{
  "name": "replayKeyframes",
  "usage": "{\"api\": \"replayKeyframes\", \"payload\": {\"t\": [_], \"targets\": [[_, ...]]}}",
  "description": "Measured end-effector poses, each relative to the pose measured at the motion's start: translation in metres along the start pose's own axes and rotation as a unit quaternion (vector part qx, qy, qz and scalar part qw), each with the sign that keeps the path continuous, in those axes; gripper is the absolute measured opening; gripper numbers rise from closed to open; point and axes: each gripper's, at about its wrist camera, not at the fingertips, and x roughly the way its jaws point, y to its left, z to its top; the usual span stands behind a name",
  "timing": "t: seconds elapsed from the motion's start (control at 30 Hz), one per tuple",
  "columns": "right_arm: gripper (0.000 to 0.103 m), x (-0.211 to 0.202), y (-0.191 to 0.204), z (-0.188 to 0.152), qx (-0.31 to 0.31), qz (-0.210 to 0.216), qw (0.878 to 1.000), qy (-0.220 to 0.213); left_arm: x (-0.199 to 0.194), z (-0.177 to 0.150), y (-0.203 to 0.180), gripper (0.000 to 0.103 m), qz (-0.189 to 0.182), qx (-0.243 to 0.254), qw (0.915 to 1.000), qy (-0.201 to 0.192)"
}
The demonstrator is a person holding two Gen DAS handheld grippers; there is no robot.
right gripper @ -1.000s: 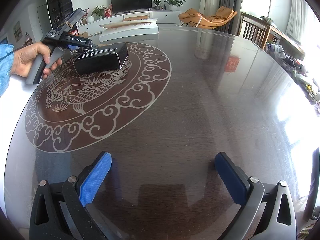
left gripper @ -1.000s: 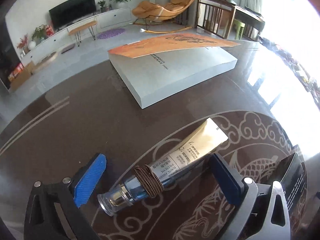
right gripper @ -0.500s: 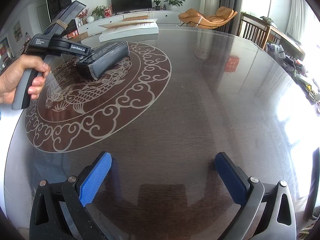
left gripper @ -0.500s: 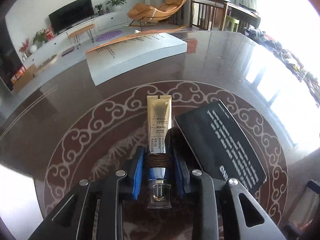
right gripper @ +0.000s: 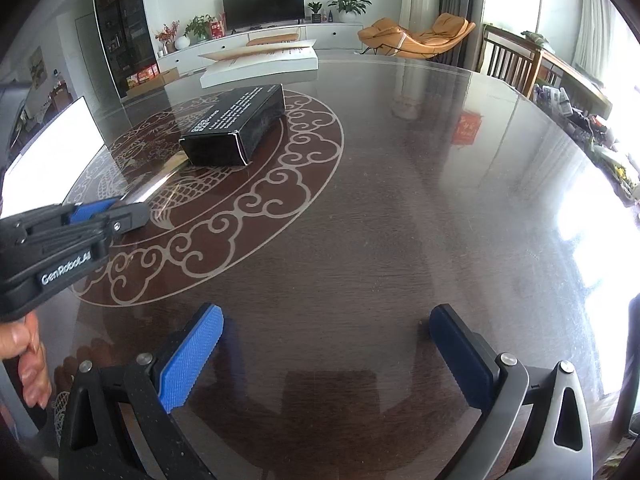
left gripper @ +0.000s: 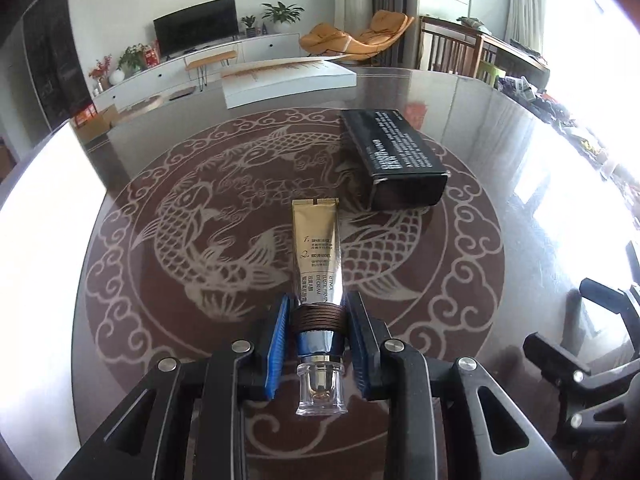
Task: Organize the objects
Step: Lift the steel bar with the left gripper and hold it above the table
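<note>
Status, judged: sorting barely begun — one item in hand, none visibly put away, destination not evident. Left gripper (left gripper: pixel 316 344), lower centre of the left wrist view: jaws, just closing, clamped on one gold-and-silver cream tube (left gripper: pixel 317 256), cord-wound at the neck, pointing up-frame over the fish medallion; right gripper (right gripper: pixel 326 354), bottom of its own view: jaws wide apart, empty. Count on the worktop (right gripper: pixel 400 208): one tube, one black carton (left gripper: pixel 394 158) right of centre, one flat white box (left gripper: pixel 288 80) at the top.

the left gripper (left gripper: pixel 318 322) clamps a gold cream tube (left gripper: pixel 317 250) at its brown-banded neck, near a black box (left gripper: pixel 394 160).
</note>
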Motion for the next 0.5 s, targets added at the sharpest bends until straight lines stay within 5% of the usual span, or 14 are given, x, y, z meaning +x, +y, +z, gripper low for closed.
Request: {"api": "replayKeyframes", "payload": {"t": [0.07,0.13,0.23,0.37,0.5], "targets": [[0.103,0.000,0.001,0.000,-0.001,-0.001,1.000,0.000,-0.003,-0.007,0.010,0.044,0.013,-0.005,0.9999,-0.003],[0.103,0.001,0.001,0.001,-0.002,-0.002,1.000,0.001,-0.003,-0.011,0.021,0.087,0.049,-0.018,0.9986,0.002],[0.103,0.001,0.000,0.001,-0.004,-0.004,1.000,0.002,0.001,-0.013,0.037,0.090,0.024,-0.052,0.9982,0.015],[0.103,0.002,0.000,0.002,-0.005,-0.004,1.000,0.002,0.006,-0.013,0.032,0.103,0.019,-0.036,0.9989,0.024],[0.103,0.003,0.000,0.002,-0.007,-0.006,1.000,0.003,0.008,-0.013,0.033,0.103,0.015,-0.036,0.9989,0.025]]}}
